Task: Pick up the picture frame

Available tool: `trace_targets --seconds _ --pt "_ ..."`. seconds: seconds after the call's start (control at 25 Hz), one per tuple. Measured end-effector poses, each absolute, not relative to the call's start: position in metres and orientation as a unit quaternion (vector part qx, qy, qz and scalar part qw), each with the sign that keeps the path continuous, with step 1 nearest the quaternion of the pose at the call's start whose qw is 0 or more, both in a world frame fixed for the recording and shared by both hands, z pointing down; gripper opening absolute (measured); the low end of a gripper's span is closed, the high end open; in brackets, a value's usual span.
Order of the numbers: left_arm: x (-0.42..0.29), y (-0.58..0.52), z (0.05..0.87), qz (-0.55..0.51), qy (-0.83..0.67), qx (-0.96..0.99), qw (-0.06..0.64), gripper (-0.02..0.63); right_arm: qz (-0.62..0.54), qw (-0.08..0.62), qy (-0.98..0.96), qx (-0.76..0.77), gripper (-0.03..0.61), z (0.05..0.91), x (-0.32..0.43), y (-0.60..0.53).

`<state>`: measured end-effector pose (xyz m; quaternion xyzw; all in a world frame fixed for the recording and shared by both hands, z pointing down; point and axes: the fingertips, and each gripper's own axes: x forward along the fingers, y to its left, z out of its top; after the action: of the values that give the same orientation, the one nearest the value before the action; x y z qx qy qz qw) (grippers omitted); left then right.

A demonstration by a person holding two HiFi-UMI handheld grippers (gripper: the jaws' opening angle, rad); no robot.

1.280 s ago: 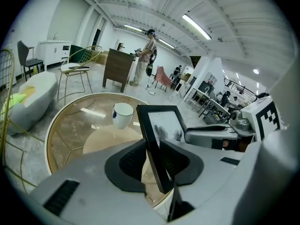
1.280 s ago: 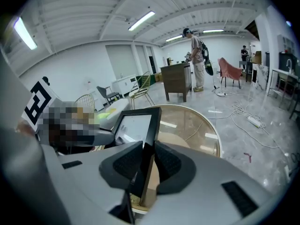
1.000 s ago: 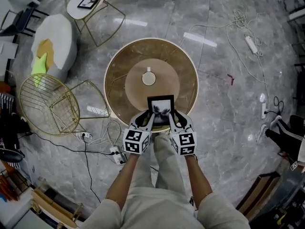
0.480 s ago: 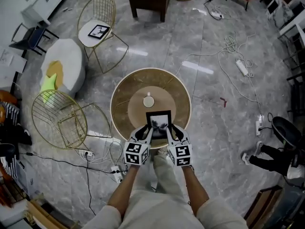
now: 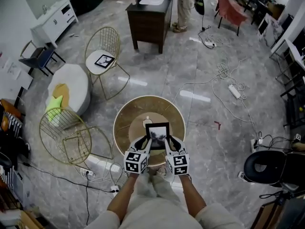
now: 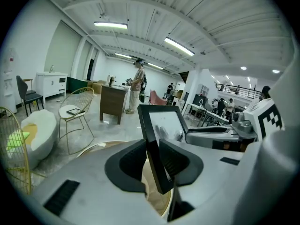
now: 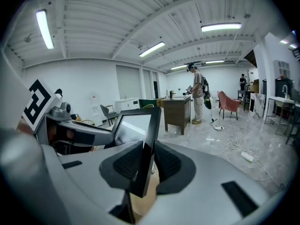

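Head view: picture frame [image 5: 157, 135] sits btwn my two tools, over the near half of the round bench [image 5: 127, 123], w/ its face tipped up toward the cam. Left hand-held gripper [image 5: 146, 142] pinches its left edge and right hand-held gripper [image 5: 170, 142] its right edge, both low on the sides. Left gripper view: both ribbed black pads are clamped on the frame's rail, one pad per face, no gap. The frame stands nearly upright w/ a slight lean, and its lower corner pokes out below the jaws w/ tan bench top behind it. Right gripper view: same story, pads tight on the opposite rail, frame rising above the jaws. Frame is rectangular, black and matte, square-section moulding, w/ a glossy pane over a pale print w/ dark blotches. Gripper bodies are smooth grey plastic, and each carries a cube [image 5: 136, 162] w/ black-and-white square markers. Bench top is a brownish circle w/ a pale rim and a lighter inner disc. Floor [image 5: 209, 80] is polished grey marble-look tile, w/ bright light streaks on it. A gold wire chair [image 5: 106, 49] stands well apart.
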<state>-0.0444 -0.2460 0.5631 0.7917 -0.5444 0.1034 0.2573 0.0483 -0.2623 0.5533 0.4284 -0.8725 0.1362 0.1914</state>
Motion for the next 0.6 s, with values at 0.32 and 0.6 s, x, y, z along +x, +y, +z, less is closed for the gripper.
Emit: trace_targets --seconds 0.32,0.6 --pt "-0.045 -0.256 0.514 0.093 -0.550 0.803 0.213 0.086 0.101 0.159 -0.881 0.434 0.080 0.507 0.048 -0.271" --pt "-0.046 -0.260 0.484 0.081 -0.554 0.807 0.188 0.086 0.077 0.146 -0.885 0.435 0.080 0.477 0.047 -0.276"
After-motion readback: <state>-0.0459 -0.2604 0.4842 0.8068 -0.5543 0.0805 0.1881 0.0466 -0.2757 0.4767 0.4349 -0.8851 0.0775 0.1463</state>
